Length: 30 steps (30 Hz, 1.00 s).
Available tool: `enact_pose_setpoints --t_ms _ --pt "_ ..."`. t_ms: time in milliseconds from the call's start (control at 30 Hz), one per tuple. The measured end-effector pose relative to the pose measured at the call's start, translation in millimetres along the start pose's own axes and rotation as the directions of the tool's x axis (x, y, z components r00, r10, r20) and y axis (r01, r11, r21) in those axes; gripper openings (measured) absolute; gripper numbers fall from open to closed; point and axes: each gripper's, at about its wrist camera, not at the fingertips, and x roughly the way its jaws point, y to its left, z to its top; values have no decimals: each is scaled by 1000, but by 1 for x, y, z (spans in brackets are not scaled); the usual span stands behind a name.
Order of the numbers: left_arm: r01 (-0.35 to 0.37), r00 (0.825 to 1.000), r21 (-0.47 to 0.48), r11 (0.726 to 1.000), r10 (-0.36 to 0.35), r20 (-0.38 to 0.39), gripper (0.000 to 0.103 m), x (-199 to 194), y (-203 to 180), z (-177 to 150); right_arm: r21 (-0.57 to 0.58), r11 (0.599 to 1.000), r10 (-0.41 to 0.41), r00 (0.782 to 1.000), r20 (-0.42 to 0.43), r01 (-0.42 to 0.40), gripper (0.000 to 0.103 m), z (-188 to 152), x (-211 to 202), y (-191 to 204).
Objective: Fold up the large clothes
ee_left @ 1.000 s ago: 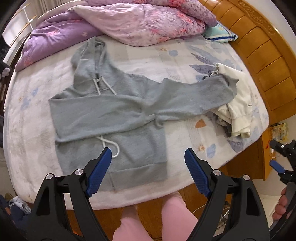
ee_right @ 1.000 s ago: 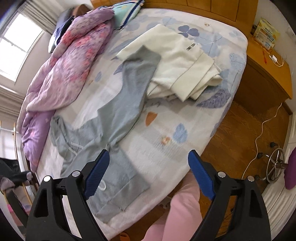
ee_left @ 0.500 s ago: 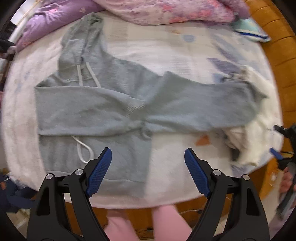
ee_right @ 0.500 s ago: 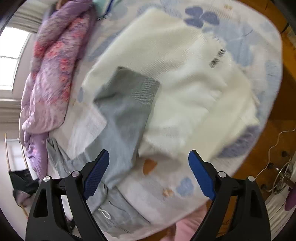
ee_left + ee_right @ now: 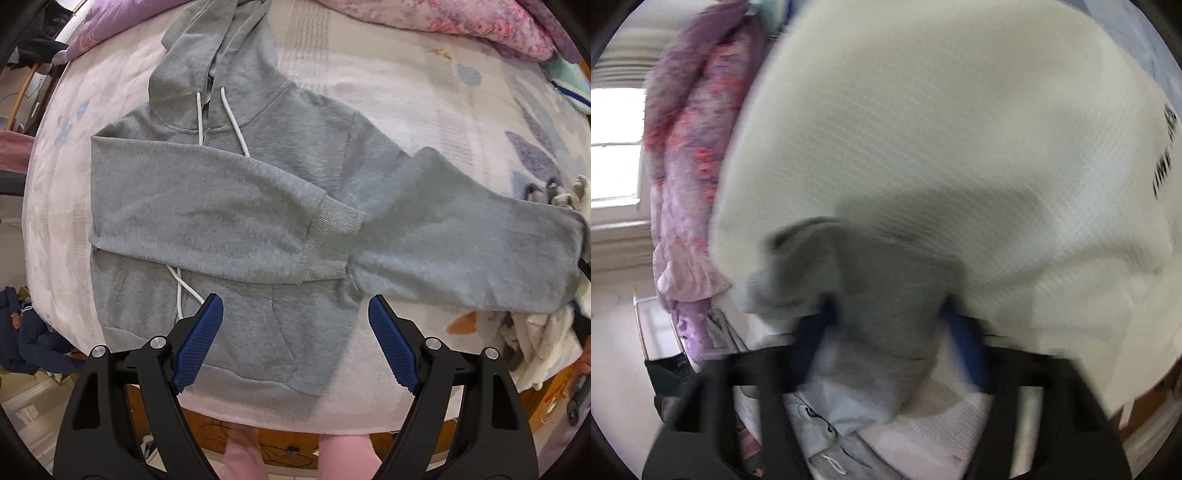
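The grey hoodie point(image 5: 229, 206) lies flat, front up, on the bed point(image 5: 406, 92), and everything else is placed from it. To its left, past the bed's edge, dark clothing point(image 5: 26, 343) hangs low in the left wrist view. One sleeve is folded across the chest, its ribbed cuff point(image 5: 332, 240) ending near the garment's right side. White drawstrings point(image 5: 232, 122) run down from the hood, and the hem lies at the near edge of the bed. The left gripper point(image 5: 295, 343) hovers over the hem and pocket, its blue fingers spread wide and holding nothing. The other sleeve point(image 5: 461, 240) stretches out to the right, its far end lying on a cream garment point(image 5: 543, 343). Beyond the hood, a purple floral quilt point(image 5: 461, 22) is bunched up. In the blurred right wrist view, the right gripper point(image 5: 886, 328) sits astride the grey sleeve end point(image 5: 879, 295) against the cream knit point(image 5: 960, 129); whether its fingers are pinching the cloth I cannot tell.
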Motion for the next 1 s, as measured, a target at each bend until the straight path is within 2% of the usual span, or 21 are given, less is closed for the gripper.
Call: enact_pose_setpoints --t_ms 33,67,167,200,233,267,333,400,467,533,667,700,833,1000 --pt "1 1000 -3 1000 -1 0 82 4 0 2 -7 1000 25 1000 -1 -25 20 -1 0 1" --pt "5 1000 -5 1000 -5 2 82 6 0 4 -10 999 39 999 0 -39 16 -1 -1 4" --pt "27 999 2 1000 -27 22 80 12 -3 12 -46 998 42 999 28 -41 14 -4 -9 15" --pt "38 999 13 999 -39 37 70 14 -4 16 -59 997 53 998 47 -50 13 -5 -15 20" --pt "53 998 23 998 -54 43 56 17 -5 20 -75 995 64 996 69 -59 13 -7 -22 25" --pt "61 997 29 998 -62 38 49 23 -7 25 -94 994 72 993 90 -63 13 -11 -31 30" --pt "81 997 17 997 -81 13 23 38 -7 35 -137 988 91 987 130 -73 12 -16 -52 44" --pt "142 990 -9 990 -142 -1 17 53 -6 45 -154 982 134 977 164 -109 12 -18 -75 52" --pt "197 980 -27 980 -198 -9 15 70 -7 53 -178 975 164 969 183 -131 12 -21 -92 63" --pt "228 973 -19 974 -228 -37 13 89 -13 59 -216 966 180 970 165 -142 12 -21 -98 77" --pt "189 980 36 981 -187 -67 11 136 -27 63 -313 930 234 968 91 -195 12 -29 -96 119" --pt "191 981 30 981 -189 -50 11 141 -27 63 -337 918 244 967 68 -208 12 -33 -92 131" --pt "208 978 -18 978 -208 -17 12 144 -22 67 -454 851 296 955 -5 -266 12 -57 -84 179" --pt "237 971 -24 971 -237 25 12 147 -16 65 -483 800 360 929 -90 -357 12 -86 -71 235"
